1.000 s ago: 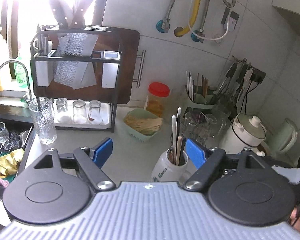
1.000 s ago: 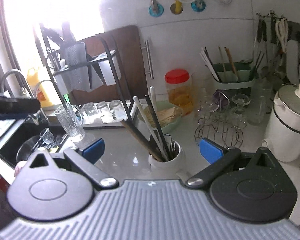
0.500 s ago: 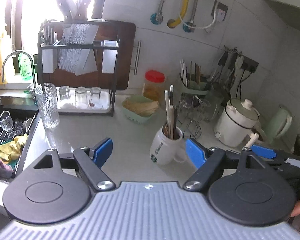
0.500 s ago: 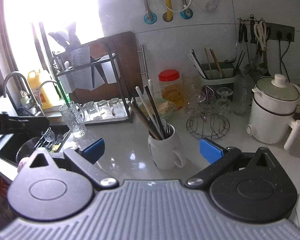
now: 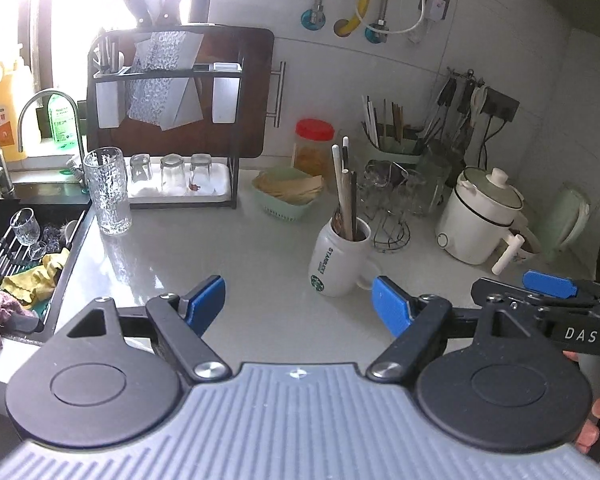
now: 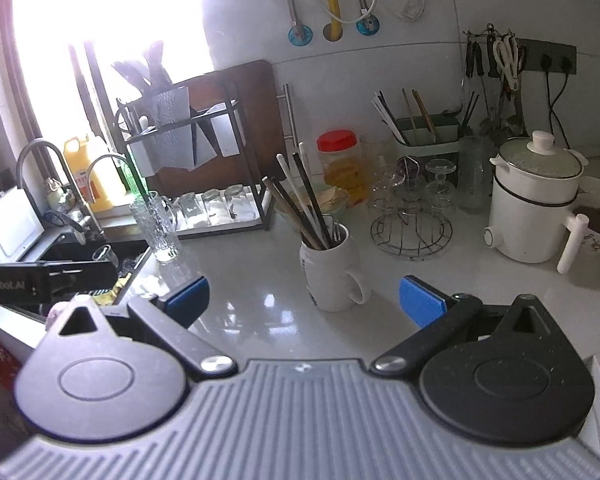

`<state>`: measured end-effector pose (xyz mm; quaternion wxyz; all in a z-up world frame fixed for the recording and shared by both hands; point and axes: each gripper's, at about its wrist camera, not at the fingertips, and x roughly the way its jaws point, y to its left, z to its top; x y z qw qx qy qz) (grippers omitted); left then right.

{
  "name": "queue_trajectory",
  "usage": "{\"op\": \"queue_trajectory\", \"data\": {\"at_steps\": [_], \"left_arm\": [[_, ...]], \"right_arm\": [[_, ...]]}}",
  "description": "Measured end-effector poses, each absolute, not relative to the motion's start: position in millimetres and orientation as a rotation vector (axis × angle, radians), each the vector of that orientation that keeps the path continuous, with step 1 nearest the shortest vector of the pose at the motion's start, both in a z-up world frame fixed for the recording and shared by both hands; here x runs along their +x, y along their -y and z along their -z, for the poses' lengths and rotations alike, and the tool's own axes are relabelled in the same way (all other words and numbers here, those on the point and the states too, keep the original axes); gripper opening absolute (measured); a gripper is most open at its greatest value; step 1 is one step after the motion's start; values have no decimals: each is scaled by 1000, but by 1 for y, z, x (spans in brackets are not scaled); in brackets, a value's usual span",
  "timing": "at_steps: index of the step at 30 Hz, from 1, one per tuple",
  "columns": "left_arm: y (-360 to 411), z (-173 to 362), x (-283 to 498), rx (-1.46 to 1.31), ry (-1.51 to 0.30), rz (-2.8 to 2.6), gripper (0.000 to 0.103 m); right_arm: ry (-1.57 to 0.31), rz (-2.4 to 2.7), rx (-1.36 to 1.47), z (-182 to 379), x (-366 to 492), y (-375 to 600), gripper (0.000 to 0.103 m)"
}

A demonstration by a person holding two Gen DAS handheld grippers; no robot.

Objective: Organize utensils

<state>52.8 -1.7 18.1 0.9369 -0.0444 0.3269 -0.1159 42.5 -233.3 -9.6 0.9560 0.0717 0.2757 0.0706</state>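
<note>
Fingers of the left gripper point(image 5: 298, 306) spread wide, nothing between them; fingers of the right gripper point(image 6: 304, 300) likewise wide apart and empty. Both hover above the pale surface point(image 5: 240, 264), short of the white mug point(image 5: 338, 260). Mug stands upright on the surface, handle toward the cameras, chopsticks point(image 5: 346, 196) and other utensils standing in it, leaning. Wire glass rack point(image 6: 412, 232) just behind it

hard daylight from the window point(image 6: 100, 20) at eleven o'clock blows out to white glare; the countertop point(image 6: 260, 280) gleams, and fisheye edges bow.
</note>
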Motion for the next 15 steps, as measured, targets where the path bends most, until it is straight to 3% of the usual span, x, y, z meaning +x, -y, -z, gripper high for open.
{"op": "queue_trajectory", "data": {"at_steps": [15], "left_arm": [[-1, -26, 51, -96, -645, 223, 84]], "right_arm": [[-556, -129, 126, 5, 38, 231, 103]]}}
